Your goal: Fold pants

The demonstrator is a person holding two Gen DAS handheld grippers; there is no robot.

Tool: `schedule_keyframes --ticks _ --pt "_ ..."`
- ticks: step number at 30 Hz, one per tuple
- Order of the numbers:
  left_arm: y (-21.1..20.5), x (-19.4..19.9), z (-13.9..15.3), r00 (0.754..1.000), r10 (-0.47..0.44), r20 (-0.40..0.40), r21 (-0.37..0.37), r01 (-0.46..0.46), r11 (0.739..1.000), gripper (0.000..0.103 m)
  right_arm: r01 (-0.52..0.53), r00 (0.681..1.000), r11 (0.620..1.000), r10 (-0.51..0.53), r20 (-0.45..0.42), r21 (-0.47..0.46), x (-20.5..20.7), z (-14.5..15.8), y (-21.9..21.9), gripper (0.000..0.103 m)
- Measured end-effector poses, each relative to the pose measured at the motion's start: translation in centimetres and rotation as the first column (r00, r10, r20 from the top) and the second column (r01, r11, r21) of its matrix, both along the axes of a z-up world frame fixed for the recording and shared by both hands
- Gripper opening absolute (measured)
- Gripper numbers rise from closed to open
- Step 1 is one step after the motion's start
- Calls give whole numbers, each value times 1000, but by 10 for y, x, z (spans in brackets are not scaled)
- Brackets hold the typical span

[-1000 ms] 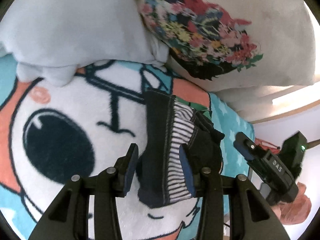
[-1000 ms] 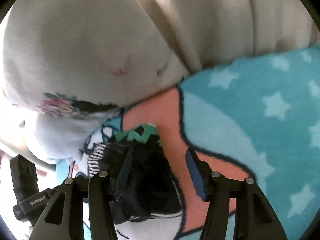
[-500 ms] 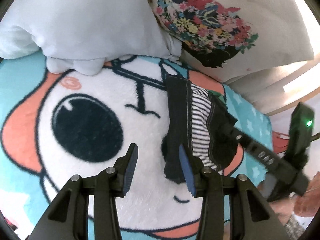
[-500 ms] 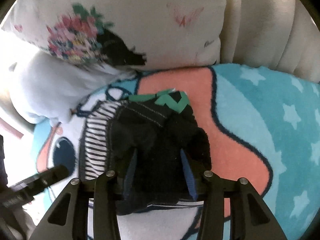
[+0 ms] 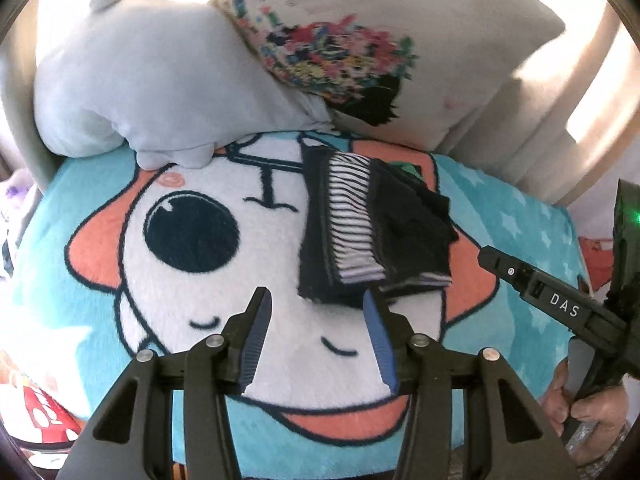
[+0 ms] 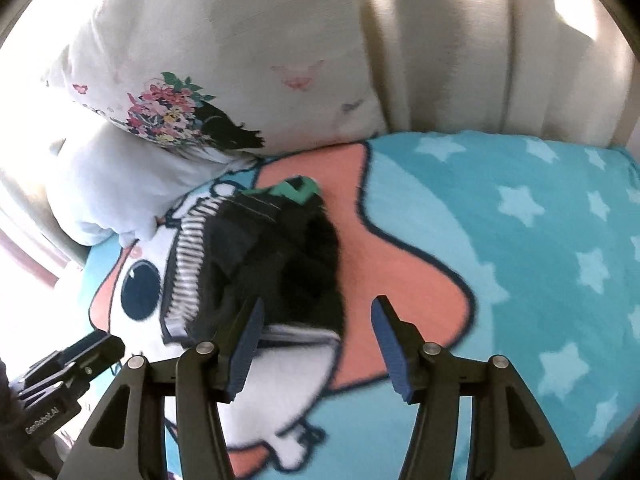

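1. Pants (image 5: 372, 232): a small dark knit pair with a black-and-white striped panel and a bit of green trim, lying as a compact folded bundle on the plush teal, coral and white cartoon-face blanket (image 5: 192, 304), over the white cheek area and the coral patch beside it.
2. Left gripper (image 5: 318, 334): jaws spread, nothing between the blue pads; the bundle's near edge lies just beyond its right fingertip.
3. Right gripper (image 6: 316, 346): jaws likewise apart and empty, hovering at the bundle's near hem; its left pad overlaps the dark fabric in view, contact cannot be told.
4. Handling, judged: fabric looks soft, light and limp, so layers would likely slide or spring open if nudged. Best hold seems the stacked near hem or a corner, pinching all layers together.
5. Fold looks near finished; only squaring of the ragged right side appears left.
6. Surroundings: pale grey plush pillow (image 5: 132, 76) and white floral-print pillow (image 5: 380, 40) crowd the blanket's far edge, near the bundle's top. Cream upholstered headboard (image 6: 460, 40) stands behind.
7. Obstruction, judged: the pillows limit room for pushing the bundle farther away; the deep pile may snag the fingertips.
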State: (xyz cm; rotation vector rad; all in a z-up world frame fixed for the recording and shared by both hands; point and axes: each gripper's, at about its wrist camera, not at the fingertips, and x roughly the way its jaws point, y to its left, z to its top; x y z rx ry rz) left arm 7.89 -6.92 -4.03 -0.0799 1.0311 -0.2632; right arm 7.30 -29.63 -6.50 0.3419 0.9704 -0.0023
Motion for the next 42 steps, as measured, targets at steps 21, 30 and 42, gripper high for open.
schedule_keyframes --ticks 21,30,42 --pt "-52 -63 37 992 -39 119 108 27 994 55 -44 998 999 43 37 3 -54 11 -17 66" --pt "-66 -74 41 990 -49 132 125 32 992 59 -46 998 999 45 51 8 -66 14 -26 66" --pt "-63 -85 60 971 21 238 123 -52 991 66 -45 998 999 44 49 18 -73 10 -31 67"
